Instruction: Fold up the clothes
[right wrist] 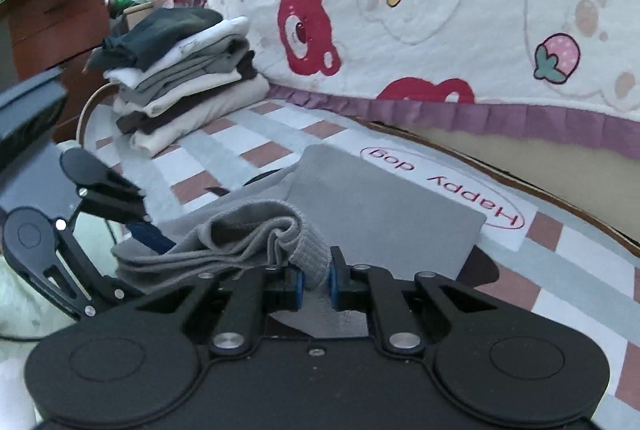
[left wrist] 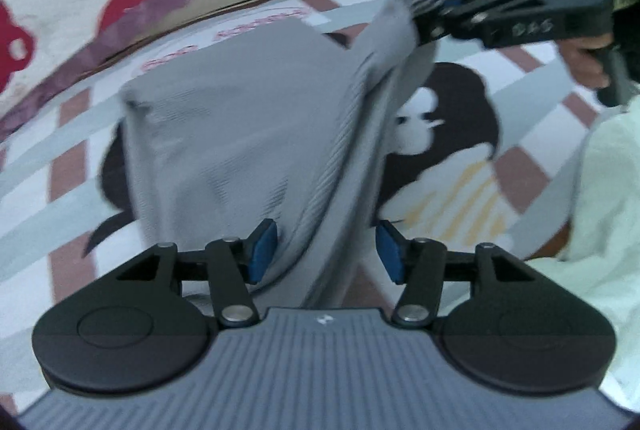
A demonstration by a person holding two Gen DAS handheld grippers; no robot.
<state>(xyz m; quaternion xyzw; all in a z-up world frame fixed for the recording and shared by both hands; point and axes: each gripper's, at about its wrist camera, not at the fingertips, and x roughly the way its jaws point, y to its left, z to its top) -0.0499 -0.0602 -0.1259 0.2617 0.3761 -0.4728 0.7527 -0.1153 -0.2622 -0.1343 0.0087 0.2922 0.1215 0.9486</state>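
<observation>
A grey knit garment (left wrist: 240, 133) lies partly folded on a checked mat (left wrist: 56, 165). My right gripper (right wrist: 314, 284) is shut on the garment's ribbed edge (right wrist: 308, 254) and lifts it; it shows in the left wrist view (left wrist: 430, 15) at the upper right, holding the cloth up. My left gripper (left wrist: 326, 250) is open, its blue pads (left wrist: 262, 250) on either side of the hanging grey fabric without pinching it. In the right wrist view the left gripper (right wrist: 136, 222) shows at the left beside the garment (right wrist: 380, 205).
A stack of folded clothes (right wrist: 184, 77) sits at the mat's far left corner. A bed with a bear-print quilt (right wrist: 440, 9) borders the mat behind. A wooden cabinet (right wrist: 52, 21) stands at the far left. The person's hand and pale sleeve (left wrist: 604, 189) are at right.
</observation>
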